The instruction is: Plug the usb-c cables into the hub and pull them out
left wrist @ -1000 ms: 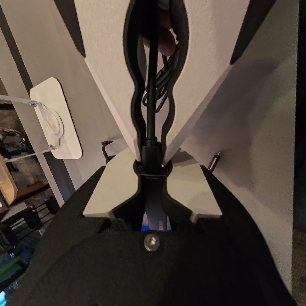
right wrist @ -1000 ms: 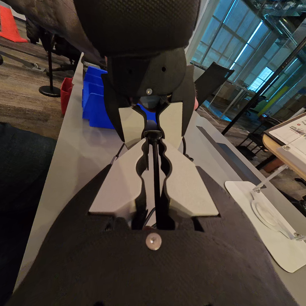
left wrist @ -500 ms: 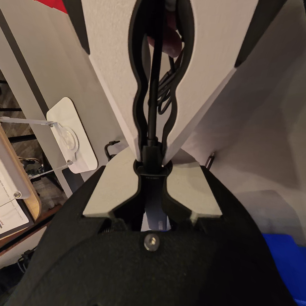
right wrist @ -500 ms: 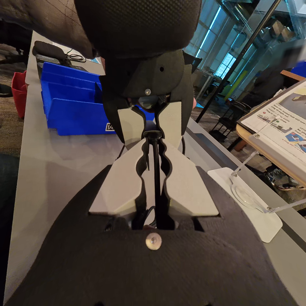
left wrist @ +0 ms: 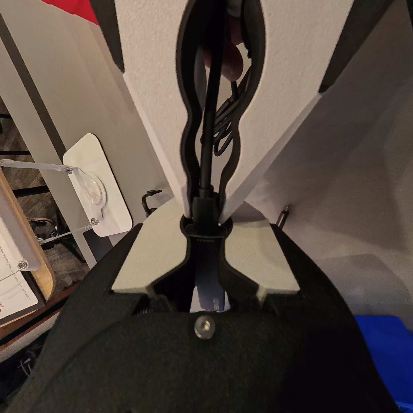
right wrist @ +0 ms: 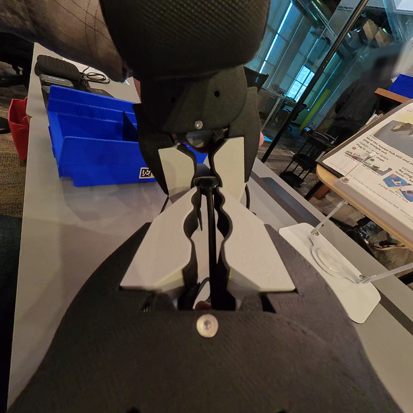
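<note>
Your left gripper [left wrist: 205, 225] grips the slim dark hub [left wrist: 207, 268] between matte grey, wavy-edged fingers [left wrist: 156, 257]. Your right gripper [right wrist: 206, 190] is closed on the smooth black usb-c cable [right wrist: 211, 234], its plug seated in the hub's end. Both hang above the grey desk [right wrist: 67, 223], the blue bin [right wrist: 93, 152] just behind.

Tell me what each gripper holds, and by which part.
Left gripper clamps the hub by its sides near the port end. Right gripper grips the USB-C cable at its plug.
</note>
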Demonstrator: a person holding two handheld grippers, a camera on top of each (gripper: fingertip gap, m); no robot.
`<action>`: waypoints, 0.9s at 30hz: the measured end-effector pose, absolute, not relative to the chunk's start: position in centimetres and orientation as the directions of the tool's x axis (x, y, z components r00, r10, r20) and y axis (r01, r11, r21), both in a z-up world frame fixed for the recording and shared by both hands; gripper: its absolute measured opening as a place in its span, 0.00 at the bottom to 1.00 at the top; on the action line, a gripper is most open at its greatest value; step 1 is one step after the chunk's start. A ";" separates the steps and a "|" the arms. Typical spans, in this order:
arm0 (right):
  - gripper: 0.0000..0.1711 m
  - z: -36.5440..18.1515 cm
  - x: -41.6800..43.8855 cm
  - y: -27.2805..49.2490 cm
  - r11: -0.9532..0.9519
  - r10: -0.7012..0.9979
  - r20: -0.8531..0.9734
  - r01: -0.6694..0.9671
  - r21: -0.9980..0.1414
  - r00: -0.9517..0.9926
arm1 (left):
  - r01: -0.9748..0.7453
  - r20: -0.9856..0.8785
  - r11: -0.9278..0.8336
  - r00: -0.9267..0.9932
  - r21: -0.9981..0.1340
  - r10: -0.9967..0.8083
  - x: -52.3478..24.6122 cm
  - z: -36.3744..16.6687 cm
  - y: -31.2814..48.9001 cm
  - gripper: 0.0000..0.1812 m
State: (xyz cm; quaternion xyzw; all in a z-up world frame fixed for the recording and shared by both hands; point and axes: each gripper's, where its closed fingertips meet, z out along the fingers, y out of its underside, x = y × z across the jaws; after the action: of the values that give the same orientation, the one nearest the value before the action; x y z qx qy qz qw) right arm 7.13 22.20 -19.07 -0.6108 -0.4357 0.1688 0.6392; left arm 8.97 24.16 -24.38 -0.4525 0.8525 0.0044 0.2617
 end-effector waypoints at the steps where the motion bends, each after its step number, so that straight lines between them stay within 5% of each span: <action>1: 0.05 -19.0 7.1 22.2 0.197 0.748 0.350 0.315 -0.929 0.564 | -0.773 -0.453 0.591 -0.453 -0.230 -0.768 9.0 -24.3 24.2 0.11; 15: 0.05 -17.4 7.1 21.7 0.203 0.794 0.259 0.161 -0.966 0.551 | -0.757 -0.424 0.589 -0.452 -0.283 -0.785 9.3 -23.0 23.4 0.11; 27: 0.05 -17.1 7.5 21.5 0.259 0.771 0.333 0.209 -0.943 0.543 | -0.755 -0.388 0.593 -0.477 -0.278 -0.789 9.6 -22.9 23.1 0.11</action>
State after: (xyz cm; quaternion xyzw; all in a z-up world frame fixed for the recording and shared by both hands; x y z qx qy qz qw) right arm 7.52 21.55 -17.13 -0.5711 -0.4290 0.2103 0.6675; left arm 9.57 23.06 -22.86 -0.4495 0.8587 -0.0343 0.2438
